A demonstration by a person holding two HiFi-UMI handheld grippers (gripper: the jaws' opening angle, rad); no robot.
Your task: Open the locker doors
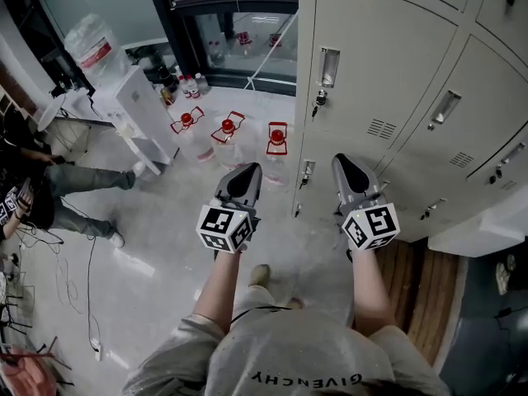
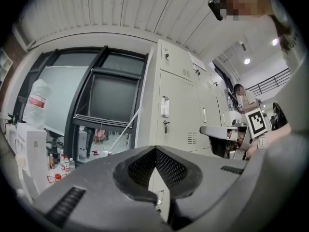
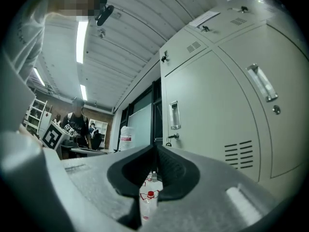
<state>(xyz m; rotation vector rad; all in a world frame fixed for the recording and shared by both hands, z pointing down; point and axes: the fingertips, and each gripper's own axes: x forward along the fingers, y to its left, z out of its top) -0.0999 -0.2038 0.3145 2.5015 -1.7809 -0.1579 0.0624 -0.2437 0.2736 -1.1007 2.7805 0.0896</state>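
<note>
My left claw (image 1: 245, 174) and right claw (image 1: 348, 167) are both closed, gripping nothing, side by side just off the locker doors (image 1: 375, 73), which are all shut.

The pale grey metal locker doors (image 1: 371, 81) stand side by side, all shut, each with a recessed handle (image 1: 328, 67), a key lock (image 1: 318, 99) and vent slots (image 1: 381, 128).

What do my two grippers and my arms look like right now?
The left gripper and right gripper are both grey and taper to a point, with black mesh-textured pads lining the jaws. Each carries a white cube printed with black square markers. No cables show. You wear a grey short-sleeved T-shirt; the forearms are uncovered.
</note>
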